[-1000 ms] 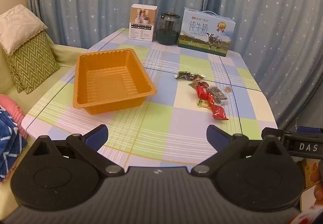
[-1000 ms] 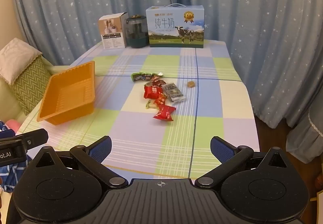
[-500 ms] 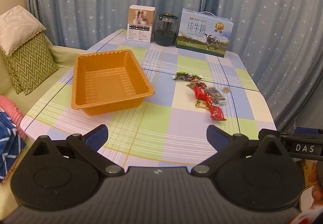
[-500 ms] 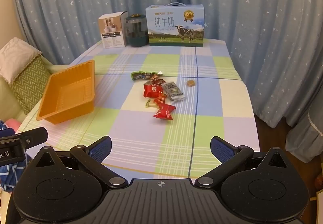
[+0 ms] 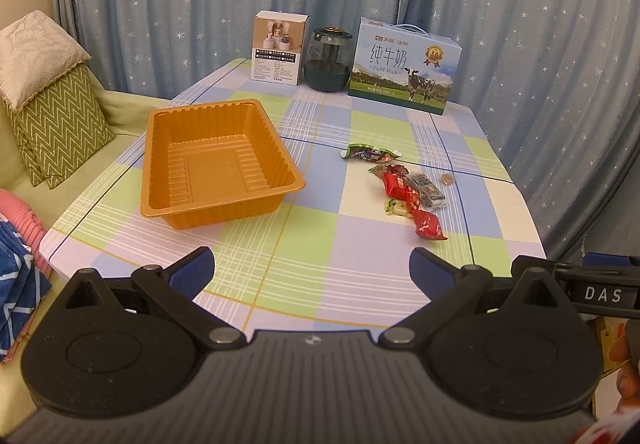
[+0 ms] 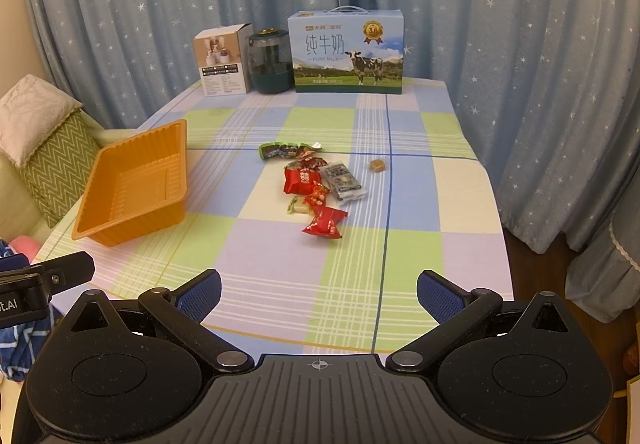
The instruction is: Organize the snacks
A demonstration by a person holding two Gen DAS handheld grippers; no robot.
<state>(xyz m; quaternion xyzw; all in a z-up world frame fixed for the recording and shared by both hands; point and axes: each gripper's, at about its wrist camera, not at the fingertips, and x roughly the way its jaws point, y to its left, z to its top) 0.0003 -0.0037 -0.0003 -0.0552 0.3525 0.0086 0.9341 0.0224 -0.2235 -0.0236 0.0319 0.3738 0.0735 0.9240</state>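
Snacks lie beside the empty orange tray, nothing between, milk carton behind; both claws spread apart.

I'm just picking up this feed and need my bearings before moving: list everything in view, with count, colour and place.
Tray: 1, orange, empty, table's left side.
Snacks: about eight wrapped pieces, mostly red, one green, one grey, loose pile mid-table, right of the tray.
Candy: 1, brown, alone, right of the pile.
Milk box: 1, blue-green with a cow, far edge.
Jar: 1, dark green, left of the milk box.
Small box: 1, white, left of the jar.
Table: 1, checked blue, green and lilac cloth.
Cushions: 2, cream over green zigzag, sofa at left.
Curtain: blue with stars, behind.
Left gripper: open, empty, over the near edge.
Right gripper: open, empty, over the near edge.
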